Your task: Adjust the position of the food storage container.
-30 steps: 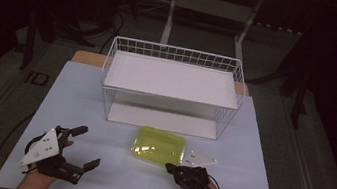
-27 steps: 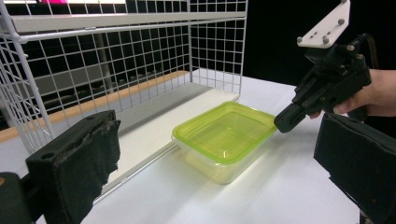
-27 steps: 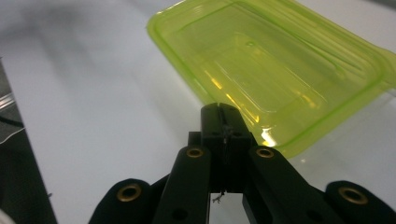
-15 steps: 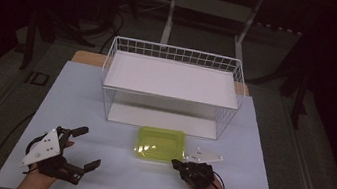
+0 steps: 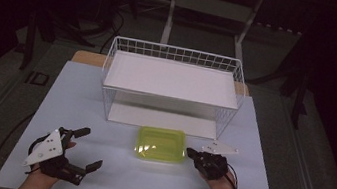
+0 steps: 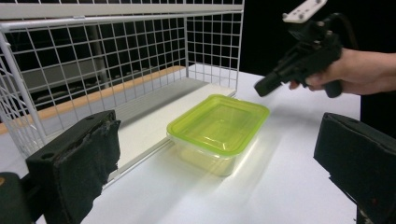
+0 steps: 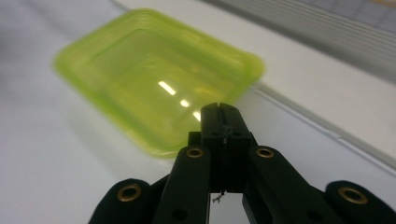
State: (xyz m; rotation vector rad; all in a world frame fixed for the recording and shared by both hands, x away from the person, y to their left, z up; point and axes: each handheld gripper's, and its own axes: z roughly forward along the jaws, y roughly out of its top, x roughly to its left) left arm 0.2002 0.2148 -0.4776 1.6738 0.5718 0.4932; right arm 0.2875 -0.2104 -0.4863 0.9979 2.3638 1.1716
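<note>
A yellow-green lidded plastic container [image 5: 161, 144] lies flat on the table, just in front of the white wire rack [image 5: 174, 75]. My right gripper [image 5: 193, 154] is shut with nothing in it. Its tip hovers by the container's right edge, slightly above the table and apart from it. In the right gripper view the shut jaws [image 7: 219, 112] point at the container [image 7: 154, 79]. My left gripper [image 5: 90, 148] rests open at the front left, well away from the container. Between its wide jaws [image 6: 218, 140] I see the container [image 6: 219, 121] and the right gripper [image 6: 261, 86] beyond it.
The wire rack [image 6: 116, 56] has a white upper shelf and a white base board, open toward me. The pale table [image 5: 108, 181] has free room at the left and along the front edge. Dark floor surrounds it.
The container went from skewed and tilted to flat and square with the rack. My right gripper shifted slightly right and away from it. The left gripper has barely moved.
</note>
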